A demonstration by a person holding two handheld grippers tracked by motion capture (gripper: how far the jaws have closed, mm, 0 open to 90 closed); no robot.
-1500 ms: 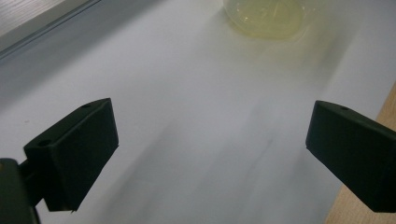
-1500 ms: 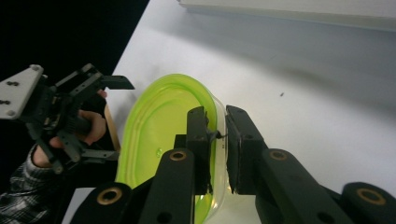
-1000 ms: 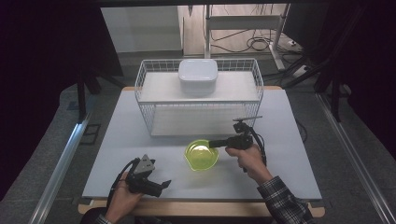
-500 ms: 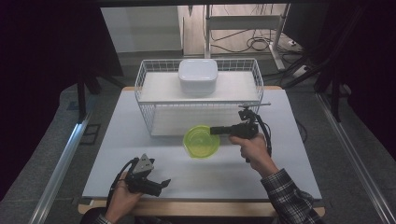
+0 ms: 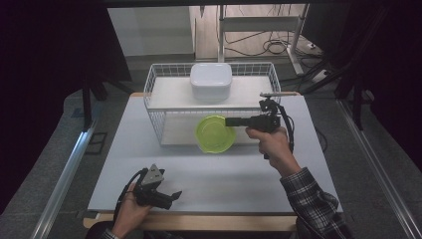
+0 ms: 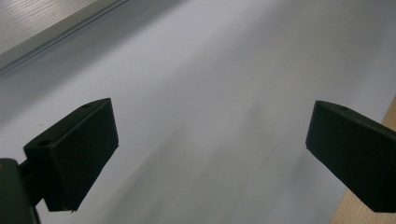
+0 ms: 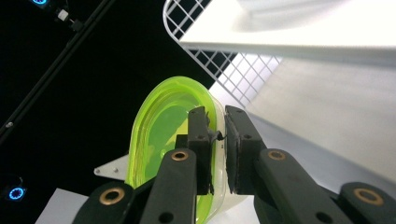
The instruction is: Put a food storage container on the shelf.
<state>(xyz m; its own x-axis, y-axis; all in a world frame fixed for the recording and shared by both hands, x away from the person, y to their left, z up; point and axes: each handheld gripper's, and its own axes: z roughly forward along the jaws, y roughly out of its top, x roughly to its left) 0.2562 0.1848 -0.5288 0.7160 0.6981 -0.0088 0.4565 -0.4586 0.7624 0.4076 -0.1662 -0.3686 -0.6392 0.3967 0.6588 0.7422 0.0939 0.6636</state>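
A translucent lime-green bowl (image 5: 215,133) hangs in the air in front of the white wire rack (image 5: 158,118), held by its right rim in my right gripper (image 5: 229,121). In the right gripper view the two black jaws pinch the bowl's (image 7: 163,135) wall, one pad inside and one outside, so my right gripper (image 7: 216,135) is shut on it. My left gripper (image 5: 171,197) rests low near the table's front left edge. Its jaws stand wide apart over bare tabletop in the left gripper view (image 6: 210,154), with nothing between them.
A white lidded container (image 5: 210,81) sits on the rack's upper shelf (image 5: 169,94). The rack's lower level lies behind the bowl. The white table (image 5: 239,174) has a wooden front edge. Cables and a metal stand lie on the floor beyond.
My right gripper has lifted the green bowl off the table and carried it up and toward the rack. The left gripper has stayed where it was.
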